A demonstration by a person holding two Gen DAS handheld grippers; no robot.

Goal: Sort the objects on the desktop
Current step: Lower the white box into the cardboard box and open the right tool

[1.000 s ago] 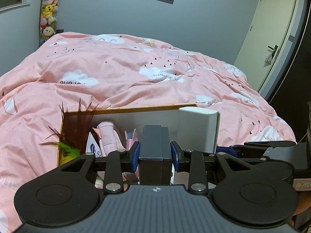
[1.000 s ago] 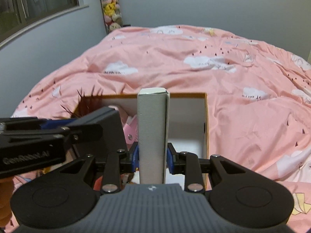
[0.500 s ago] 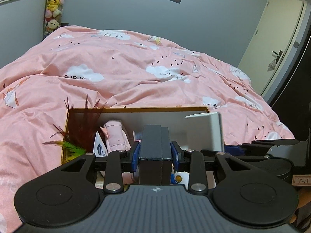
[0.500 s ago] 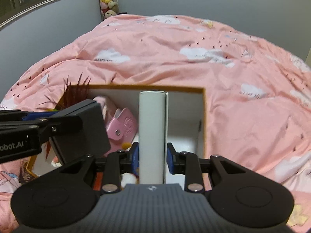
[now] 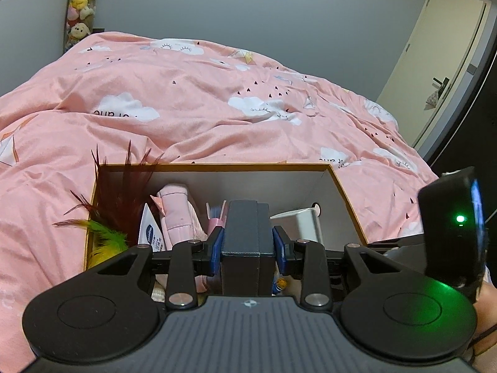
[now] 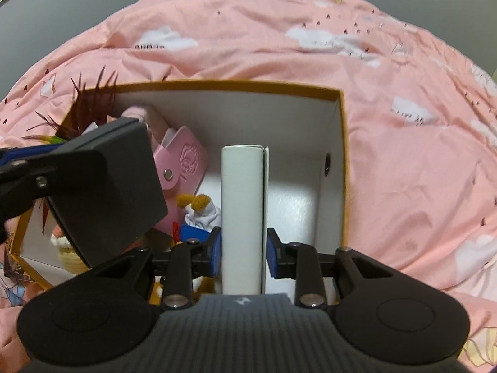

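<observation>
A dark box is clamped in the left gripper and a white box in the right gripper, both held over the open storage box.

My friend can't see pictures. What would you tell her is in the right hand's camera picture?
The right gripper holds a tall white box over the bare right side of an open cardboard box on a pink cloud-print blanket. On the left, the left gripper holds a dark box above a pink pouch and small toys.
</observation>
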